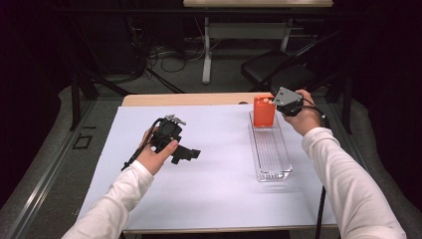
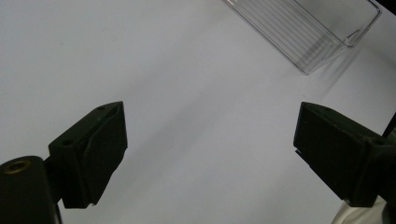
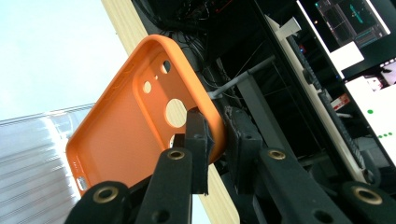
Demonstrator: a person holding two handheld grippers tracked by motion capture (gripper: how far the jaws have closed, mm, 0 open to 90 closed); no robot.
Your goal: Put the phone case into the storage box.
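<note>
The right gripper (image 3: pixel 217 140) pinches only the rim of the orange phone case (image 1: pixel 264 110) at the clear tray's (image 1: pixel 278 172) twelve-o'clock end, so it could twist loose and drop, while the left gripper (image 2: pixel 210 154) gapes empty.

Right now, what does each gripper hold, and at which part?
The right gripper pinches the orange phone case by its edge beside the camera cutout. The left gripper holds nothing.

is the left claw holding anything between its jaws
No, the left claw stands open over the bare white table sheet, nothing between its jaws.
</note>
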